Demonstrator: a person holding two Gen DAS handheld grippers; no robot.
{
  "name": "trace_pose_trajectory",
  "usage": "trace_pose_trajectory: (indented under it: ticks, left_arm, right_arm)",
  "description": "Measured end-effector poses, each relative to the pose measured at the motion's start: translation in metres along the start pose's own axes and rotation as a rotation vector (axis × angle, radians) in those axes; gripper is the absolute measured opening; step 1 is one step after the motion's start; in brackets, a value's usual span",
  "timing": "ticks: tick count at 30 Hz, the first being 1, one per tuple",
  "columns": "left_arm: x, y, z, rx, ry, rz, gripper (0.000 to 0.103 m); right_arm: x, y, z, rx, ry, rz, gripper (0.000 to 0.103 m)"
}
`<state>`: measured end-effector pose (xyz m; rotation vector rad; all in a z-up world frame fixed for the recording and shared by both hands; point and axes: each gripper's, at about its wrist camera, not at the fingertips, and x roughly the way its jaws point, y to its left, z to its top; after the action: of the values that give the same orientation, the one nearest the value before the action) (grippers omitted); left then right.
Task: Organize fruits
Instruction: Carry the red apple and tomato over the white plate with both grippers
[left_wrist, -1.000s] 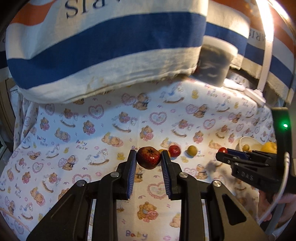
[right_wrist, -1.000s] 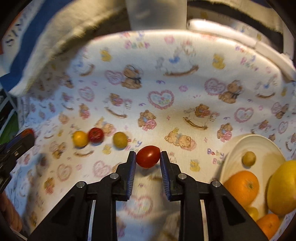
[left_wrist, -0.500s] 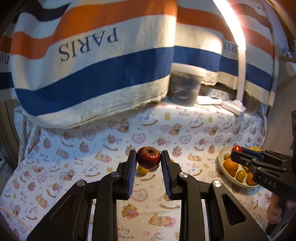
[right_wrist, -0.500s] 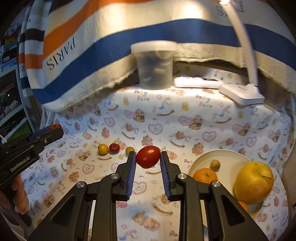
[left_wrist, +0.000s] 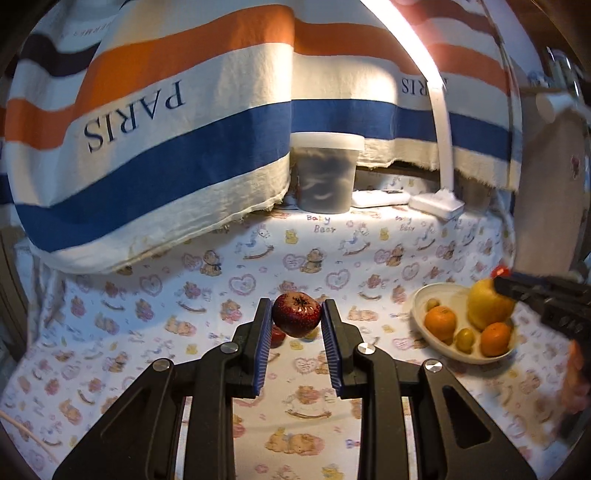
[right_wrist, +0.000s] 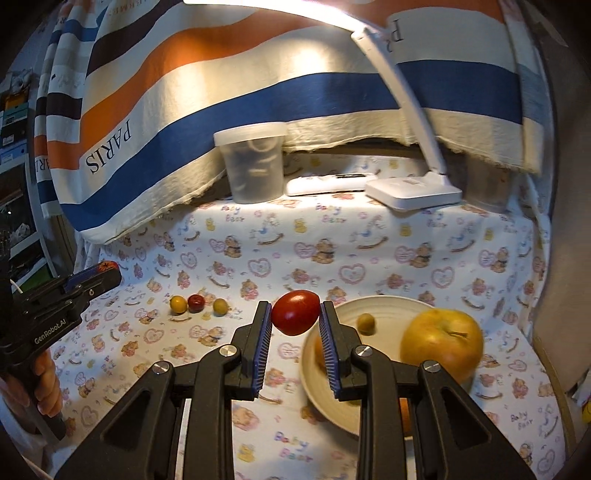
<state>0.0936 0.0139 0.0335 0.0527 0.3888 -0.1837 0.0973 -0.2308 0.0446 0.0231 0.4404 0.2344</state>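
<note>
A tablecloth (right_wrist: 369, 258) printed with teddy bears and hearts covers the surface, backed by a striped towel (right_wrist: 229, 96) lettered PARIS (hung upside down). Against it stand a lidded translucent tub (right_wrist: 253, 162), a white remote (right_wrist: 325, 182) and a white desk lamp (right_wrist: 413, 190) that lights the scene. A cream bowl (right_wrist: 391, 306) at the right holds a yellow apple (right_wrist: 441, 345), oranges and small fruits; three small fruits (right_wrist: 197, 303) sit in a row on the cloth, well apart from it. The left gripper (left_wrist: 296, 319) points slightly downward above the cloth, its jaws clamped on a dark red speckled fruit (left_wrist: 296, 319). The right gripper (right_wrist: 295, 313) hovers at the bowl's near rim, pinching a red cherry tomato (right_wrist: 295, 312).
</note>
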Motion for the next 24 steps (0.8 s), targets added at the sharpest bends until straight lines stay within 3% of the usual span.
trace_pose_trajectory:
  ticks: [5,11,16,24]
  left_arm:
    - [0.005,-0.015,-0.006,0.052,0.024,0.008,0.026]
    - [-0.001,-0.036,-0.006,0.098,0.029,-0.050,0.026]
    - [-0.015,-0.056,0.009,0.116,-0.001,-0.095,0.026]
    - [0.006,-0.105,0.027,0.126,0.038,-0.177,0.026]
  right_arm:
    - [-0.014,-0.013,-0.008,0.001,-0.045,-0.007,0.027]
    - [-0.019,-0.033,-0.008,0.048,-0.053,-0.068,0.027]
    - [-0.024,-0.050,-0.007,0.085,-0.060,-0.057,0.027]
    - [-0.036,-0.059,-0.005,0.090,-0.104,-0.066,0.027]
